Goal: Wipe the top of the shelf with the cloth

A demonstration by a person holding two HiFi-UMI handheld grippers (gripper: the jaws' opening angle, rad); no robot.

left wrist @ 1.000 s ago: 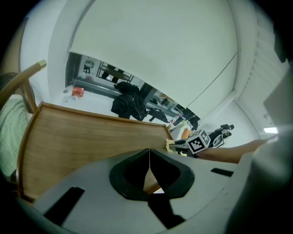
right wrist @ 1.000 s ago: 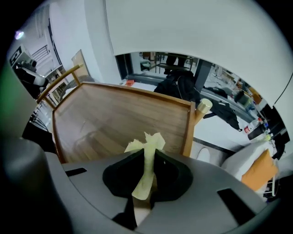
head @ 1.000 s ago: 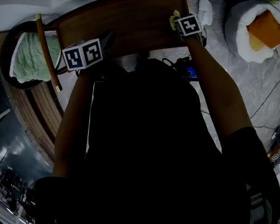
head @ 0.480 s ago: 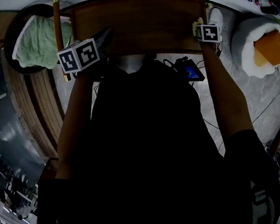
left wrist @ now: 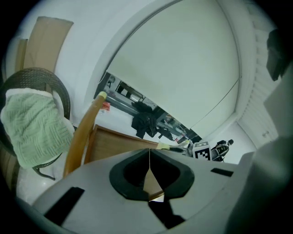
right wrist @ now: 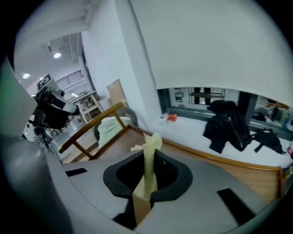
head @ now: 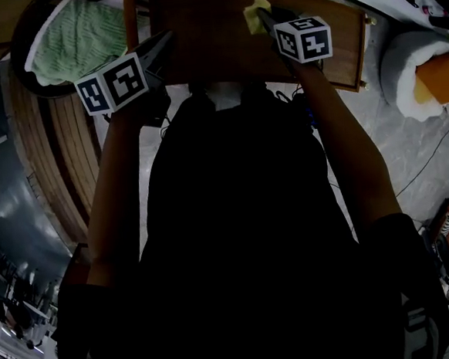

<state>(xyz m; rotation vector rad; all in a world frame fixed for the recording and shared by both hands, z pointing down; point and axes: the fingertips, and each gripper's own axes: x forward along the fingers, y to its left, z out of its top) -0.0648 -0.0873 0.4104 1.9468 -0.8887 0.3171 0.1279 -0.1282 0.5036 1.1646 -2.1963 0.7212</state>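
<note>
- The right gripper [head: 264,17] has its jaws pinching the yellow cloth [head: 254,8]; the cloth sticks up past the tips, over the wooden shelf top [head: 206,41]
- The left gripper [head: 159,50] has its jaws pressed together on nothing; it is at the shelf's left side
- A green towel [head: 74,39] lies left of the shelf

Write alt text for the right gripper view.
The right gripper is shut on a pale yellow cloth that sticks up between its jaws, with the wooden shelf top beyond. A green towel lies at left, a dark jacket at right.
</note>
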